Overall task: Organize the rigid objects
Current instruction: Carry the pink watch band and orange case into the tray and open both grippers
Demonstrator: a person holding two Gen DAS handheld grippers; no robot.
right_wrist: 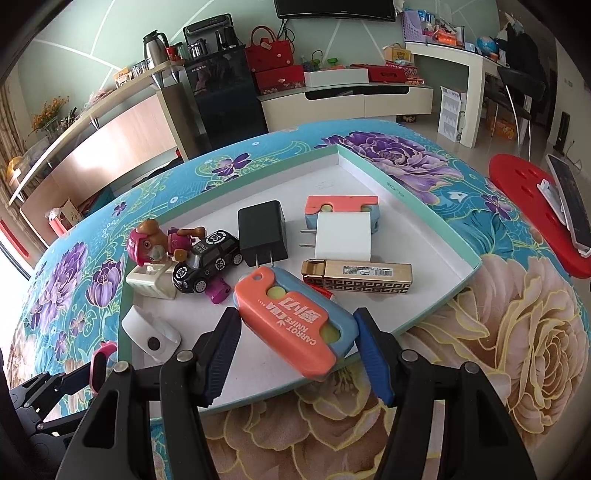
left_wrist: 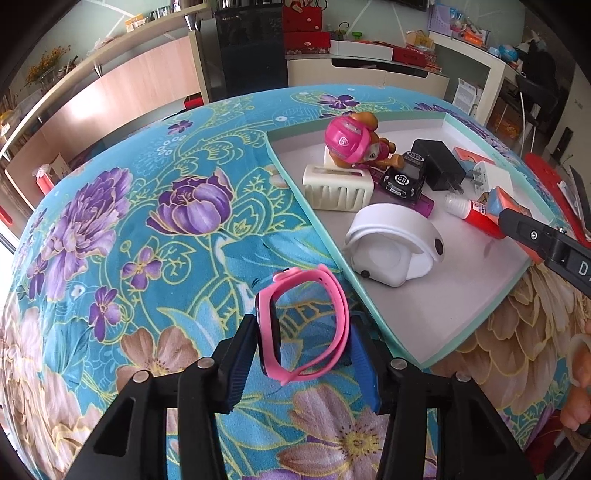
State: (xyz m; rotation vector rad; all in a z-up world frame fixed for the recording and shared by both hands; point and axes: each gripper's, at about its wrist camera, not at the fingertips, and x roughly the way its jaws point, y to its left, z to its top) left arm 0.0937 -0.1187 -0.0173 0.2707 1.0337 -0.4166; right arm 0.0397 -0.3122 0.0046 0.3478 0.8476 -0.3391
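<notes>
While left gripper (left_wrist: 303,354) clamps pink watch (left_wrist: 306,325), right gripper (right_wrist: 297,350) grips carrot knife (right_wrist: 295,321)

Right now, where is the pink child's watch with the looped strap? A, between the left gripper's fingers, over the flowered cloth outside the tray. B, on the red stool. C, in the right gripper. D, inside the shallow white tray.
A: the pink child's watch sits between the left gripper fingers, over the flowered cloth, outside the shallow white tray.

Pale green wall (right_wrist: 92,48), long wooden shelf (right_wrist: 110,99), white TV cabinet (right_wrist: 347,101), wall-mounted TV (right_wrist: 334,8)
</notes>
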